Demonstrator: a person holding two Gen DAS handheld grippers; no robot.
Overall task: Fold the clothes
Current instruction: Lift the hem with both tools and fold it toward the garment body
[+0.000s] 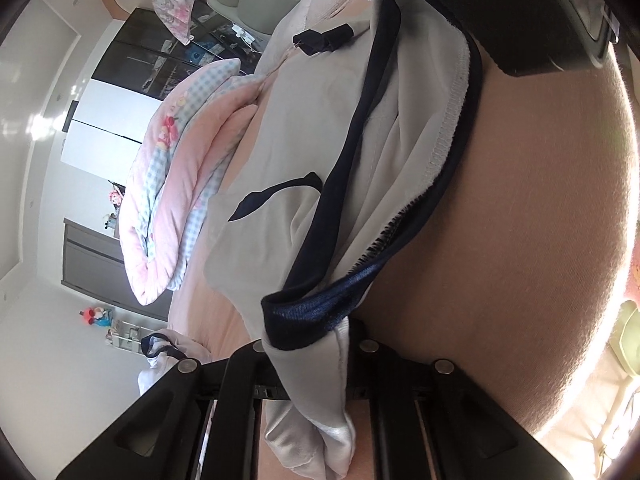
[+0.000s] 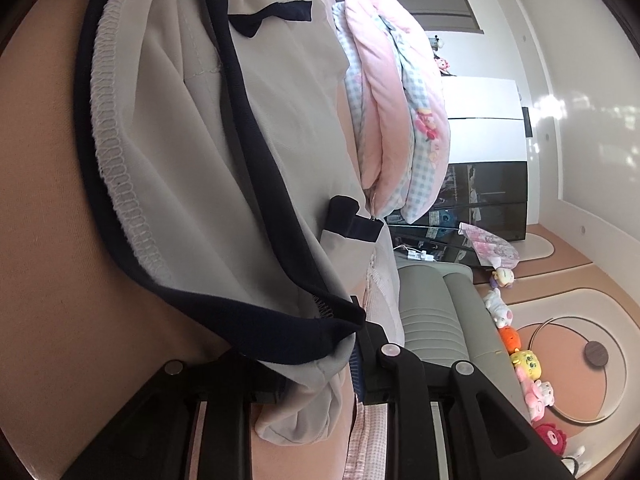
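The grey garment [image 1: 320,128] with dark blue trim lies on the pink bed [image 1: 520,220], stretched between the two hands. Its long way runs from one gripper to the other, along the dark blue waistband [image 1: 452,152] with the white stitching.

The left gripper [image 1: 308,360] is pinched shut on one end of the garment — grey cloth and a bit of blue mesh bunch up between its fingers [image 1: 248,364]. The right gripper [image 2: 320,364] is clamped on the other end, where the blue trim and grey cloth fold together. Its jaws stand a little wider, because the wad of cloth there is thick. In the left view, the right gripper shows as a black block at the far end of the band, so the two hands face each other with the cloth hanging between them.

Both hands are just as near to the garment, since each holds an end. So the next move probably turns on that long line — bring one end over to meet the other, or lift both and lay the cloth flat.

On the waistband side the bed is bare and pink, so there is open room to lay the fold there. On the other side the folded pink quilt [image 2: 392,92] sits just beside the garment, and a short dark-cuffed sleeve [image 2: 352,220] pokes out toward it. That side is crowded, and I think the sleeve could snag or slip under.
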